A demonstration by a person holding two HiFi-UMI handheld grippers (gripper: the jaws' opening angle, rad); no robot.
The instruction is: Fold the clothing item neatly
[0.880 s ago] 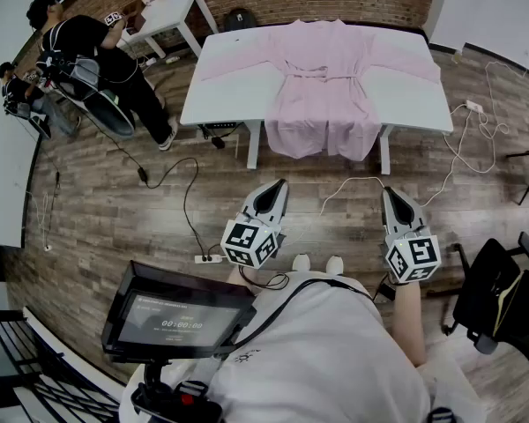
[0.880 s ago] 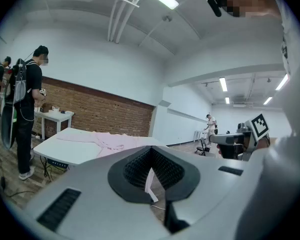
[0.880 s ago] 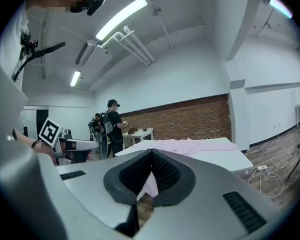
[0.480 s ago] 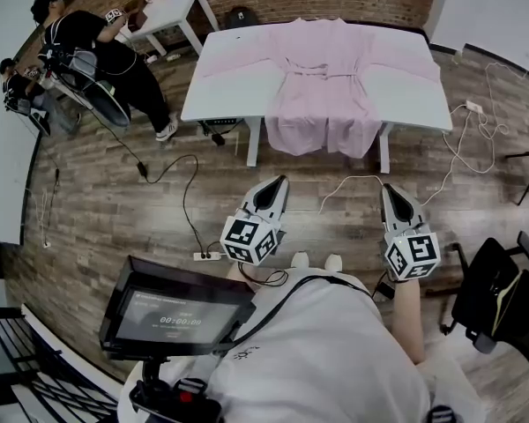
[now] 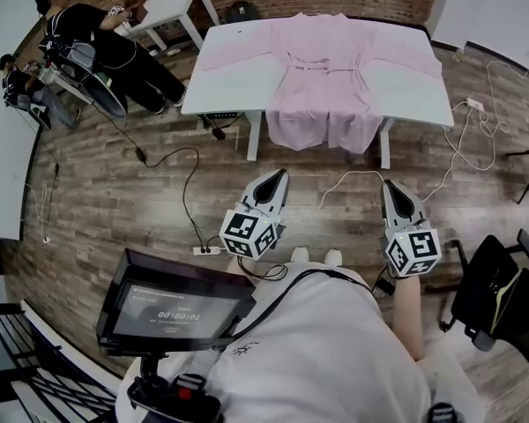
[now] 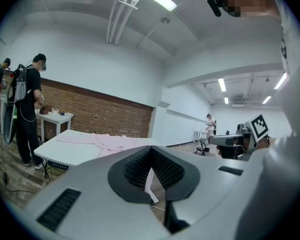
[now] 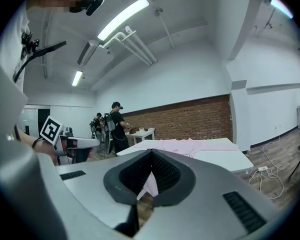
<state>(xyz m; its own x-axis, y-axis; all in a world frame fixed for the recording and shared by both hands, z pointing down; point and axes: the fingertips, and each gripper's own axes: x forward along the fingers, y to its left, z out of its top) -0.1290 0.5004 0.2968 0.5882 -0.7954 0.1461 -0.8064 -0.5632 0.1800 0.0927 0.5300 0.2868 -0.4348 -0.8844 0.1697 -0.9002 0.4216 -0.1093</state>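
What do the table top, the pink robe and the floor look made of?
Table: smooth white board, probably laminate.
Robe: thin soft cloth, matte pale pink; it hangs limp over the table edge in folds. Fibre unclear.
Floor: brown planks with grain and seams; wood or wood-look vinyl, can't tell.

I cannot read the figures on the screen (image 5: 172, 311) in the head view; they are too small. The chair (image 5: 502, 293) is cropped by the right edge, and a bystander (image 5: 18, 85) by the left. The robe's (image 5: 322, 69) pale sleeves are hard to trace against the tabletop (image 5: 234, 73). In its own view, the left hand-held gripper (image 6: 151, 156) hides the tabletop's legs and most of the robe's hanging hem. The right hand-held gripper (image 7: 151, 159) does the same in its view.
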